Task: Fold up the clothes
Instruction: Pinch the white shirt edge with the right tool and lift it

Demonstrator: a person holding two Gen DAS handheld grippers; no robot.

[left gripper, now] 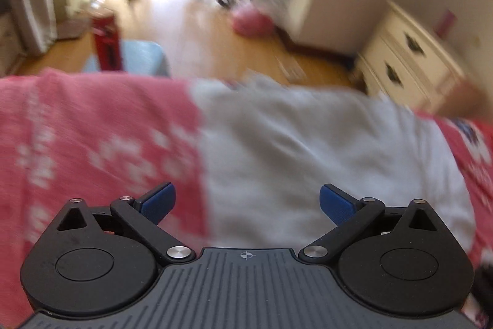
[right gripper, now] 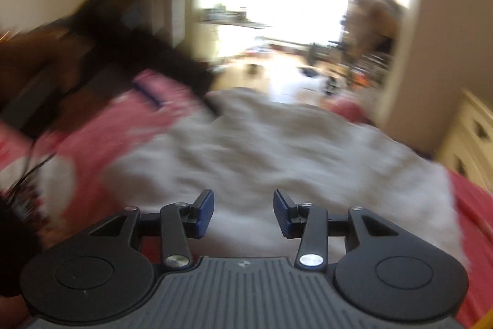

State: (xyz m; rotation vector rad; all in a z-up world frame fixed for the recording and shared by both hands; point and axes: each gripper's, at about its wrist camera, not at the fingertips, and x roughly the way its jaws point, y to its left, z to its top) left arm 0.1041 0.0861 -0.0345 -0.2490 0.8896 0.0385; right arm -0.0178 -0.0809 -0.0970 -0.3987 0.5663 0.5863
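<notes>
A white garment [left gripper: 308, 150] lies on a pink patterned bedspread [left gripper: 92, 144] near a cream dresser [left gripper: 409, 57], beneath left gripper [left gripper: 247, 202] and right gripper [right gripper: 243, 213], both spread apart and empty.

A garment [left gripper: 308, 144] lies on the bedspread [left gripper: 77, 144], dresser [left gripper: 409, 60] beyond.

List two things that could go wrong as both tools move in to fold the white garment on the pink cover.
1. The left tool, wide open, straddles the edge where the white garment meets the pink cover; it may pinch both.
2. Both views are motion-blurred, so the right tool, open above rumpled cloth, may grab a wrinkle rather than a hem.
</notes>
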